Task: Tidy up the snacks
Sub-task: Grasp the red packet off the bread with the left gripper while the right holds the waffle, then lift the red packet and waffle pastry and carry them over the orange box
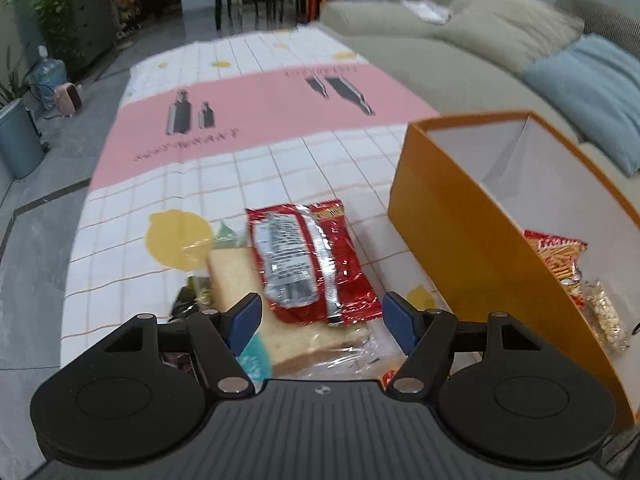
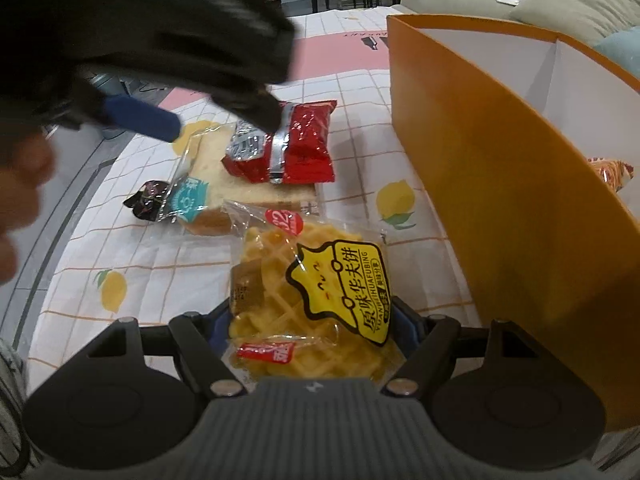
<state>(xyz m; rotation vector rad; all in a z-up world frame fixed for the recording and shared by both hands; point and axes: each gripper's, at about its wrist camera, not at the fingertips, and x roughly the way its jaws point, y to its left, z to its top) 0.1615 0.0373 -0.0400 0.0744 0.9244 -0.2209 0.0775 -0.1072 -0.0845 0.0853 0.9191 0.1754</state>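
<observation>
A: Left gripper [image 1: 320, 320] was spread wide, nothing held, hovering over the red packet [image 1: 310, 266]. That packet lay on top of the bread [image 1: 236, 276], bag seam up.

B: Risk there?

A: I'd say slippery foil stacked on a soft wrapped slice. Close too low and the fingers could catch the bread wrap as well, or shove the packet off sideways. There was also a dark wrapper [image 2: 146, 200] touching the bread's left edge, easy to drag along.

B: Right side?

A: Right gripper [image 2: 316, 320] was clamped on the waffle [image 2: 308, 292], pinching only the pack's lower end. Most of it hung forward past the fingers, so I'd judge it could droop or slip out.

B: Where do they go?

A: Orange box [image 1: 480, 248], just right of the pile on the cloth [image 1: 280, 168]. Already had a red snack [image 1: 556, 256] and a clear bag of nuts [image 1: 604, 312] inside.

B: Obstacles?

A: The near box wall was tall and stood between waffle and opening. In the right view the left gripper [image 2: 208, 120] sat above the pile, so both tools were crowded there. Collision looked possible.
</observation>
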